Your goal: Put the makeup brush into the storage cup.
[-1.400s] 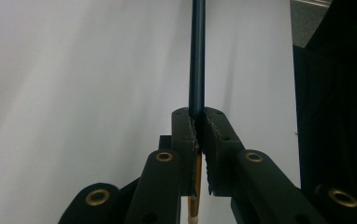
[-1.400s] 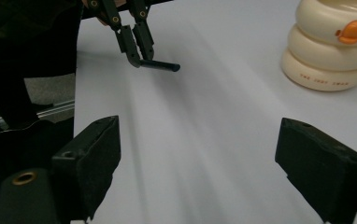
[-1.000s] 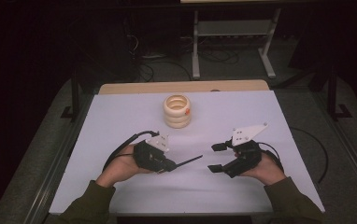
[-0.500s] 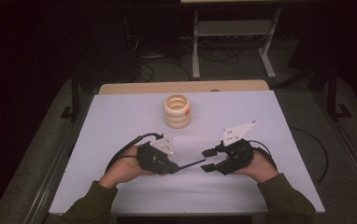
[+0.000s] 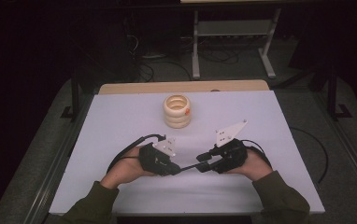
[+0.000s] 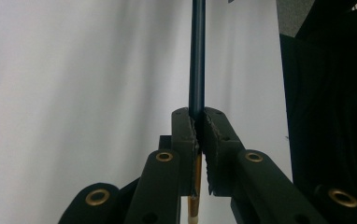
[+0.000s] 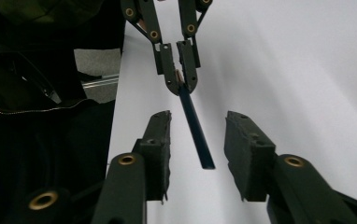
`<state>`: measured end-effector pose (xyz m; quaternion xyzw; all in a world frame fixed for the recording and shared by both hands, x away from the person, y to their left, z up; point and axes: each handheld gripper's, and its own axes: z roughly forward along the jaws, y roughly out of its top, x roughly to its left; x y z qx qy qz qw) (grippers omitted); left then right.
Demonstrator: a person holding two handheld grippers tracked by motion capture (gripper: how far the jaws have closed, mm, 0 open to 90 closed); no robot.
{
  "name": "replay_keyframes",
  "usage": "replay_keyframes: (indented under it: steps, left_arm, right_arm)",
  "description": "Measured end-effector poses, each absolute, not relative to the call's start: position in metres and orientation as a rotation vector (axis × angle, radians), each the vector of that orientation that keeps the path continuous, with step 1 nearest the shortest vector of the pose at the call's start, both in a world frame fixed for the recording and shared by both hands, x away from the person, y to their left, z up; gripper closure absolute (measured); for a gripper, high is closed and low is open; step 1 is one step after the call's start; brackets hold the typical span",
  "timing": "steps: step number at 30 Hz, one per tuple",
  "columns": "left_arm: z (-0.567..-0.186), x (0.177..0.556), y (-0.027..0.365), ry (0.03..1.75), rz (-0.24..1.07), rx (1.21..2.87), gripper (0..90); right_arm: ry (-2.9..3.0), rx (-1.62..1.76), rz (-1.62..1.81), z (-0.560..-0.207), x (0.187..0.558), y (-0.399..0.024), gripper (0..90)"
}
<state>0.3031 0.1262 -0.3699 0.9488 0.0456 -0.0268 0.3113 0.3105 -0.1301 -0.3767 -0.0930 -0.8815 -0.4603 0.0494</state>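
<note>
We keep the left tongs [image 6: 198,135] clamped on the dark pencil [image 7: 195,126], apparently a handover, while the right tongs [image 7: 197,154], closing, stand apart around its free end.

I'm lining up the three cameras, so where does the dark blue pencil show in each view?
High view: the dark blue pencil lies level between the two hands, low and centre.
Left gripper view: it rises from the shut fingers to the top edge, centre.
Right gripper view: it slants down from the left gripper into the gap between the right gripper's own fingers, untouched.
Shared landmark: the white table.
</note>
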Motion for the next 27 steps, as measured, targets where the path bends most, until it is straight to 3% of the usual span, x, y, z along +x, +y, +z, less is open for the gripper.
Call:
replay_keyframes:
  steps: [17, 27]
  left_arm:
    - [-0.3692, 0.3023, 0.1252, 0.111, -0.059, 2.499, 83.5]
    - [-0.3691, 0.302, 0.1248, 0.102, -0.053, 2.499, 83.6]
  right_arm:
    - [-2.688, -0.25, -1.361, -0.3792, 0.3121, -0.1279, 77.4]
    - [-2.672, -0.258, -1.346, -0.3791, 0.3129, -0.1288, 82.0]
